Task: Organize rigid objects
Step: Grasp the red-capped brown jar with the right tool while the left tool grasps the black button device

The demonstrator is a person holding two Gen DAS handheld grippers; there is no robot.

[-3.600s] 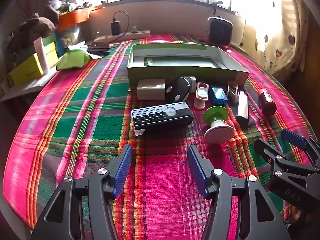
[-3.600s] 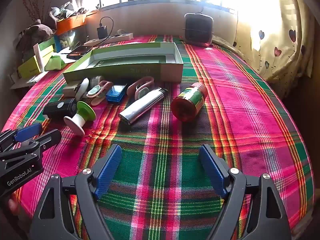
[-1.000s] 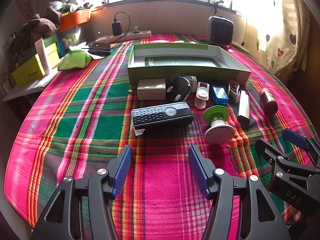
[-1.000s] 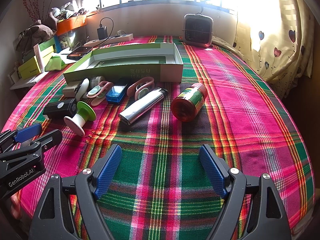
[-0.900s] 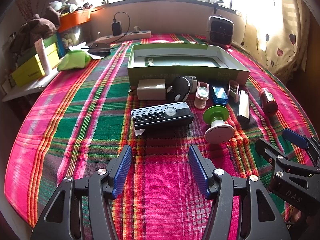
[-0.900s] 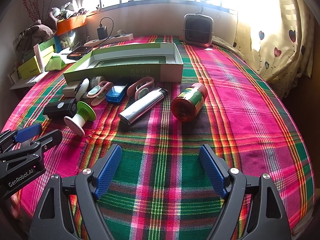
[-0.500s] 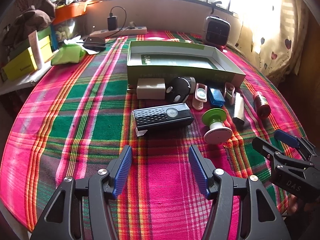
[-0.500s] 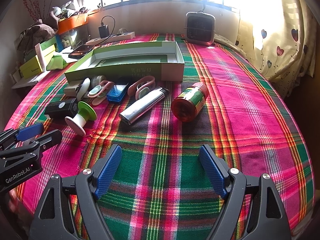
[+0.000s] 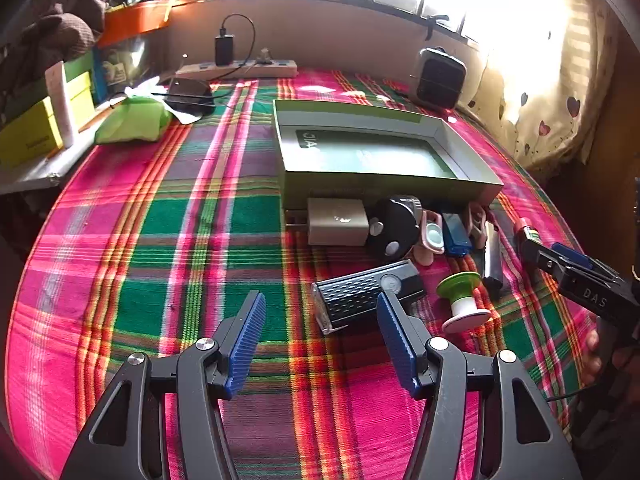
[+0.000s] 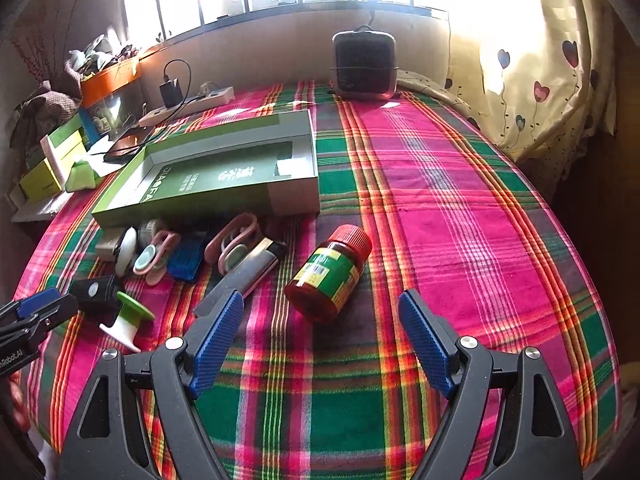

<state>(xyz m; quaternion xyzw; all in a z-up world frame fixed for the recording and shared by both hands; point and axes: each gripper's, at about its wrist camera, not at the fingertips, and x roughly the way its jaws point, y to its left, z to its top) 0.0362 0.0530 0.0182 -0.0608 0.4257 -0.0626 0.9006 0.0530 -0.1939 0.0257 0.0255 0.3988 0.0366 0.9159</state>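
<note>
An open green box (image 9: 384,152) (image 10: 224,172) lies on the plaid cloth with nothing in it. In front of it lie a white charger block (image 9: 338,222), a black round device (image 9: 390,228), pink clips (image 10: 236,244), a blue item (image 10: 186,262), a silver lighter (image 10: 244,276), a black ribbed speaker (image 9: 360,298), a green-and-white spool (image 9: 462,302) and a red-capped jar (image 10: 330,272) on its side. My left gripper (image 9: 320,336) is open just short of the speaker. My right gripper (image 10: 320,344) is open just short of the jar.
A small black heater (image 10: 364,64) stands at the far edge. A power strip with a charger (image 9: 240,66), a phone (image 9: 188,92), a green cloth (image 9: 134,120) and yellow boxes (image 9: 32,132) sit at the back left. A heart-print curtain (image 10: 540,80) hangs on the right.
Both grippers have moved forward and down toward the row of objects. The left one has swung left, so the speaker now sits by its right finger. Both stay open.
</note>
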